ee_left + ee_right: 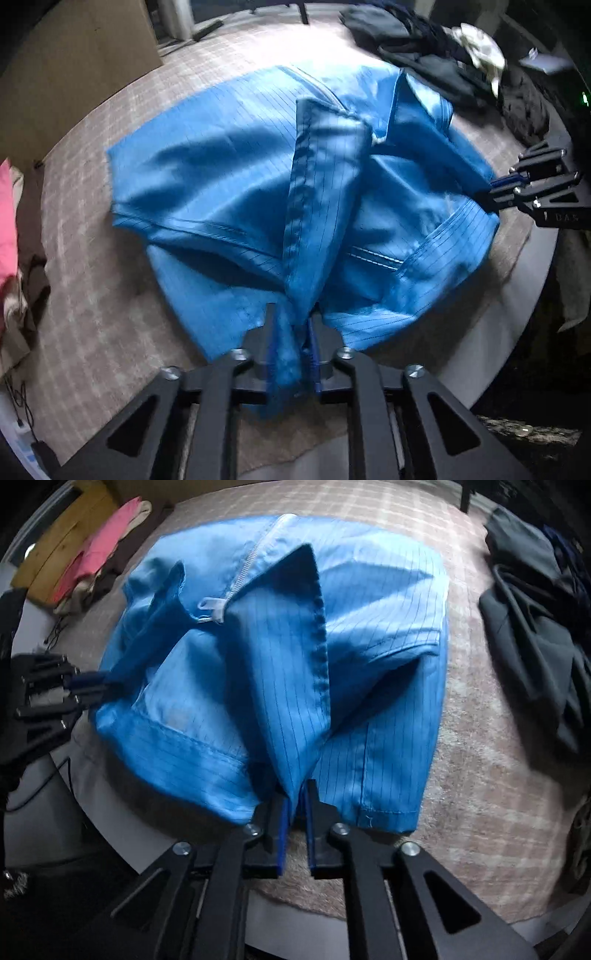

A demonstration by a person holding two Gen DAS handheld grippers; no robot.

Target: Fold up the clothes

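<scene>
- Blue pinstriped garment (229, 177) lies spread on the checked cloth (92, 302) covering the desk, partly blurred.
- Left hand-held gripper (290, 354) pinches a bunched fold at the garment's near edge.
- Right hand-held gripper (295, 812) clamps a raised fold.
- Dark clothes (535, 635) beside the garment are cut off.

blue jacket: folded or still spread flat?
Partly folded. The blue jacket lies bunched on the table, one flap doubled over the middle, each gripper pinching an edge: left, right.
</scene>
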